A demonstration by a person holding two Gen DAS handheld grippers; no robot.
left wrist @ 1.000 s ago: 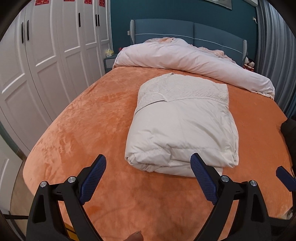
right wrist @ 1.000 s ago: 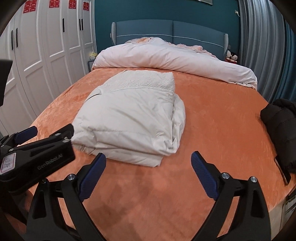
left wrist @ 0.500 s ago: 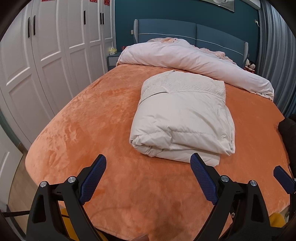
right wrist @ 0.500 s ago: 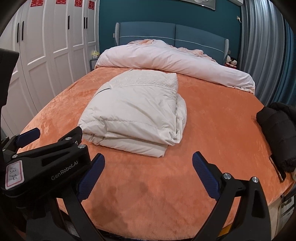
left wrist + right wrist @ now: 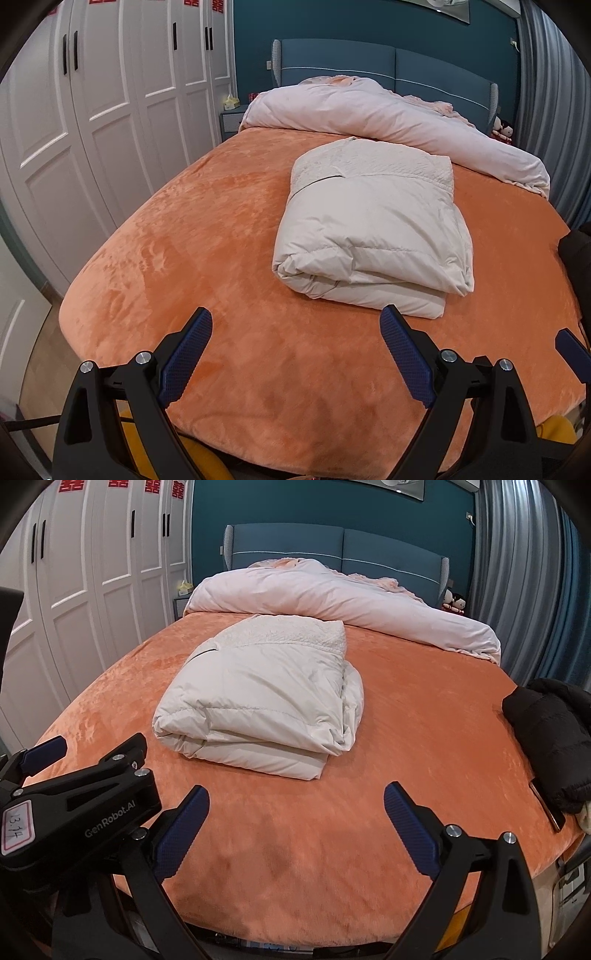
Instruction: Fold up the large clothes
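Note:
A cream padded coat (image 5: 373, 225) (image 5: 262, 694) lies folded into a thick rectangle in the middle of the orange bed (image 5: 207, 236) (image 5: 424, 716), its fleecy collar end towards the headboard. My left gripper (image 5: 295, 332) hangs open over the bed's near edge, short of the coat, with nothing between its blue pads. My right gripper (image 5: 297, 810) is open too, at the same near edge and apart from the coat. The left gripper's black body (image 5: 77, 805) shows at the lower left of the right wrist view.
A pale pink duvet (image 5: 388, 118) (image 5: 340, 598) is bunched across the head of the bed before a blue headboard (image 5: 332, 550). A black garment (image 5: 550, 731) lies at the bed's right edge. White wardrobes (image 5: 92, 110) line the left side; grey curtains (image 5: 517, 572) hang on the right.
Both grippers have drawn back from the folded coat towards the foot of the bed and risen a little; the coat looks smaller and farther. Both stay open and empty.

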